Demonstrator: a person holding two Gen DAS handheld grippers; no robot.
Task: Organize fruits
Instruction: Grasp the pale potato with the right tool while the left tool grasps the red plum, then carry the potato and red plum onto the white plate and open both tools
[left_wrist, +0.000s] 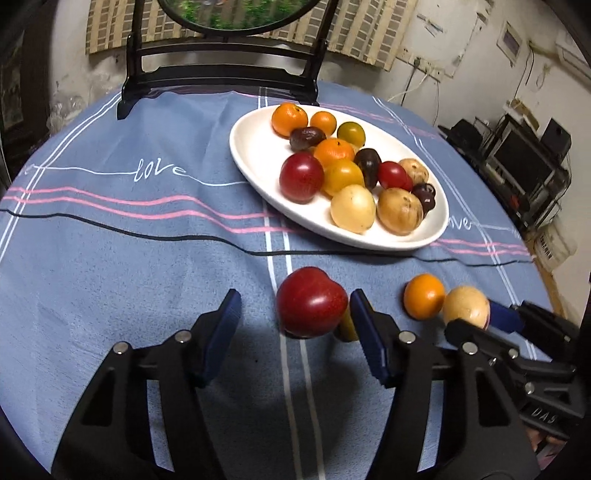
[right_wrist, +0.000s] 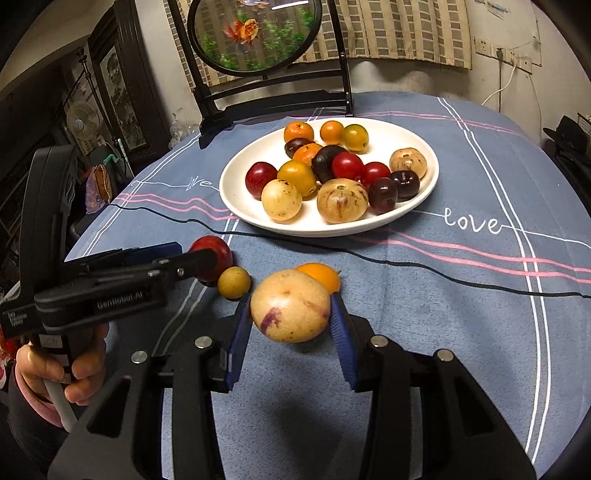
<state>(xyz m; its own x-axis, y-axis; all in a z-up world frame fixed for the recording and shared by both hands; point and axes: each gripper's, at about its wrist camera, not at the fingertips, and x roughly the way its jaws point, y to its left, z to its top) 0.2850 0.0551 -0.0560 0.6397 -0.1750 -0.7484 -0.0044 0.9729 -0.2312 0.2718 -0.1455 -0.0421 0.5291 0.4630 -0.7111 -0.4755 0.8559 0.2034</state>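
Observation:
A white plate (left_wrist: 255, 147) (right_wrist: 236, 195) at the back holds several fruits: red, orange, yellow, dark purple and pale. My left gripper (left_wrist: 295, 299) (right_wrist: 195, 253) is open around a loose red plum (left_wrist: 312, 302) (right_wrist: 214, 251) on the cloth. Its right pad is close against the plum and its left pad stands apart. My right gripper (right_wrist: 290, 301) (left_wrist: 474, 319) is shut on a pale yellow fruit (right_wrist: 290, 306) (left_wrist: 465, 306) with purple streaks, held just above the cloth. A small yellow fruit (right_wrist: 233, 282) (left_wrist: 345, 328) and an orange fruit (left_wrist: 424, 296) (right_wrist: 323, 275) lie between the two grippers.
The table wears a blue striped cloth (left_wrist: 129, 277) crossed by a thin black cable (left_wrist: 147, 230) (right_wrist: 443, 273). A black stand (left_wrist: 221, 85) (right_wrist: 273, 103) with a round fish picture stands behind the plate. A hand (right_wrist: 81, 376) holds the left gripper. The table edge (left_wrist: 554, 295) curves away at right.

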